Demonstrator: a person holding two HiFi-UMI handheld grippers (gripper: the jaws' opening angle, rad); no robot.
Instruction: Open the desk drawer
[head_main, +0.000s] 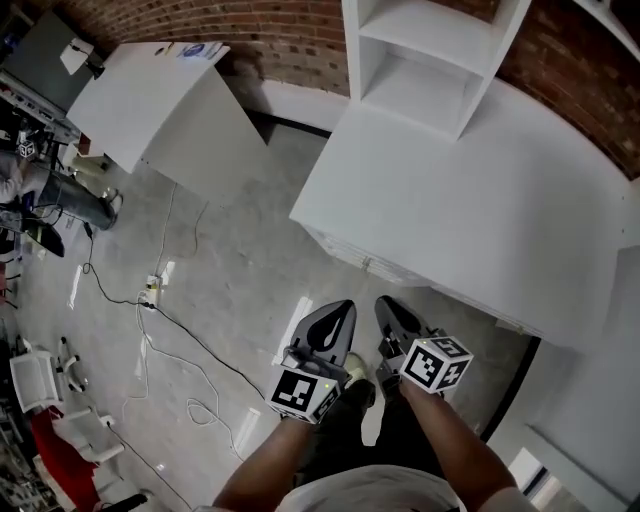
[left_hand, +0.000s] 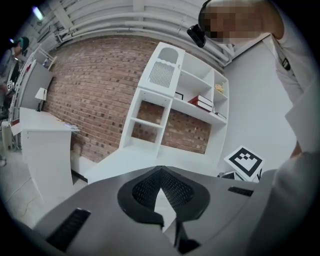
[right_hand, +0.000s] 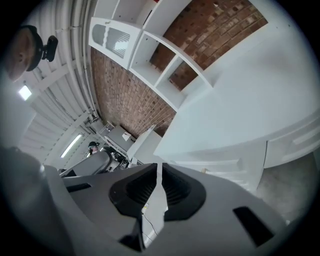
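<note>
The white desk (head_main: 480, 200) fills the right of the head view, and its stacked drawer fronts (head_main: 372, 265) face the floor gap in front of me. A small handle (right_hand: 203, 170) shows on the drawers in the right gripper view. My left gripper (head_main: 342, 310) and right gripper (head_main: 386, 305) hang side by side below the desk's corner, a short way in front of the drawers and touching nothing. Both are shut and hold nothing. The left gripper (left_hand: 161, 172) looks over the desk top (left_hand: 150, 160). The right gripper (right_hand: 159, 170) points at the desk's corner.
A white shelf unit (head_main: 430, 60) stands on the desk against the brick wall. A second white desk (head_main: 170, 110) stands at the upper left. Cables (head_main: 150, 330) and a power strip (head_main: 152, 290) lie on the concrete floor. A person (head_main: 50, 190) sits at the far left.
</note>
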